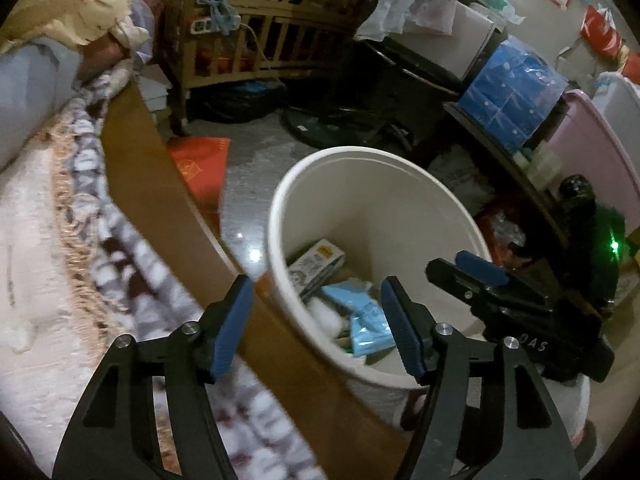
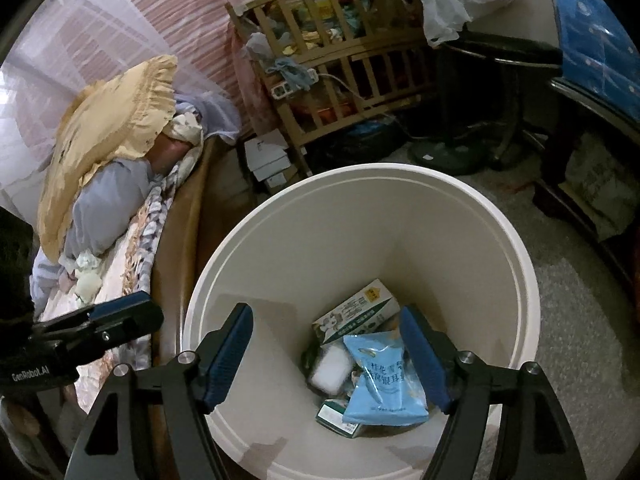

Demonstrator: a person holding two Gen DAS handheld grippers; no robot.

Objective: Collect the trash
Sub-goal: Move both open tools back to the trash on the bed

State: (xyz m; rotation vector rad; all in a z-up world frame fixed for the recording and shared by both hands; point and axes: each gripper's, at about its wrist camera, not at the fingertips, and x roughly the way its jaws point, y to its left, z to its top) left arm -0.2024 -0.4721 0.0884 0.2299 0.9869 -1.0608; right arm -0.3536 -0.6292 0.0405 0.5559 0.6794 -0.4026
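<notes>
Trash, including a blue packet [image 2: 386, 380] and a printed carton [image 2: 356, 314], lies at the bottom of the white bin [image 2: 360, 216] beside the bed [image 2: 120, 280]. Both the left tool [image 1: 316, 320] and right tool [image 2: 328, 354] hover above the bin, jaws parted and empty.

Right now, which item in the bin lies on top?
The light blue snack bag, overlapping the green-and-white cartons in the white bin.

White bin [image 2: 500, 240] holding light-blue packet [image 2: 384, 384] and green-and-white carton [image 2: 356, 312]. Yellow frilled pillow [image 2: 108, 128]; brown-and-white patterned blanket [image 1: 120, 248]. Red bag [image 1: 200, 164] on grey speckled floor [image 1: 256, 148]. Blue pads [image 2: 228, 356] on black grippers.
</notes>
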